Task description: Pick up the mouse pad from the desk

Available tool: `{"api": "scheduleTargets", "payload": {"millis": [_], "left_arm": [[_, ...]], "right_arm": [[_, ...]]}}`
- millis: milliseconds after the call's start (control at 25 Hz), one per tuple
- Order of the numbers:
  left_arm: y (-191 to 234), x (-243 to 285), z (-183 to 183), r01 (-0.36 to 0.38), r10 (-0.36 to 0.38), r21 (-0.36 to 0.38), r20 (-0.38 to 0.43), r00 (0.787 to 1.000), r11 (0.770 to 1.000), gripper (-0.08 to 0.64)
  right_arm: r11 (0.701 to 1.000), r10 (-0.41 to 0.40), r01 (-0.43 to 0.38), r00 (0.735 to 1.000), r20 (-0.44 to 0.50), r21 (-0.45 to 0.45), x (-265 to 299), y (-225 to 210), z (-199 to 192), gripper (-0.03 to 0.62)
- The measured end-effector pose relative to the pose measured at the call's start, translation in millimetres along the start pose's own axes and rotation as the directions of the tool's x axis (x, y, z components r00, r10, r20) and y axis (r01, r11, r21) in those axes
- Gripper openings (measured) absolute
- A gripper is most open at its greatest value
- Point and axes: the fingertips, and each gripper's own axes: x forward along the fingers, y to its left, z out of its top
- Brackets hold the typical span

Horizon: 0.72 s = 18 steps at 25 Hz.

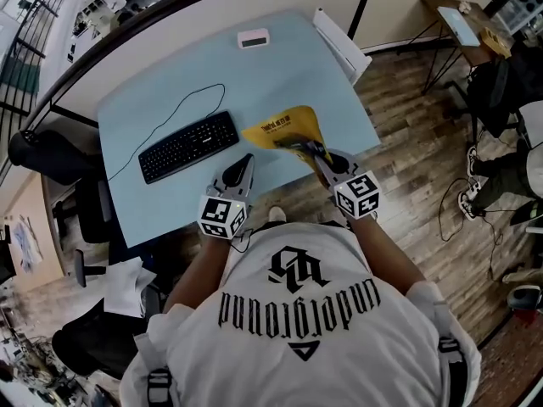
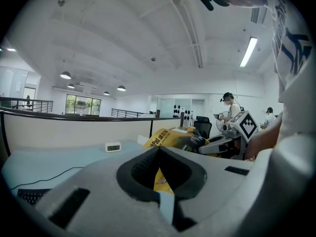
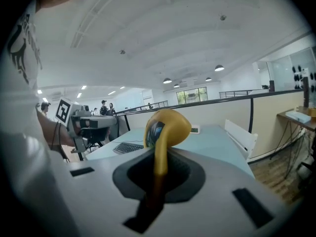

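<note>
The yellow mouse pad [image 1: 284,130] hangs lifted above the light blue desk [image 1: 170,100], bent and curling over. My right gripper [image 1: 316,155] is shut on its near edge. In the right gripper view the pad [image 3: 168,125] rises from between the jaws and droops forward. My left gripper [image 1: 244,166] hovers to the left of the pad, near the right end of the keyboard, with its jaws together and nothing in them. The left gripper view shows the pad [image 2: 163,138] ahead, with the right gripper [image 2: 200,143] clamped on it.
A black keyboard [image 1: 188,147] with a thin cable lies left of centre on the desk. A small white clock [image 1: 253,38] stands near the far edge. A white panel [image 1: 339,45] leans at the desk's right side. Chairs stand on the left, wooden floor on the right.
</note>
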Motion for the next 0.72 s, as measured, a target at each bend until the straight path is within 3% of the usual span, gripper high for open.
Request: {"api": "scheduleTargets", "payload": {"millis": [720], "left_arm": [[-148.2,26.3,-8.6,-0.089,0.089,-0.022,0.012,0.996,0.996,0.008]], "right_arm": [[0.992,0.121,-0.12,0.992,0.026,-0.029,-128.9,-45.6,-29.5,0.023]]}}
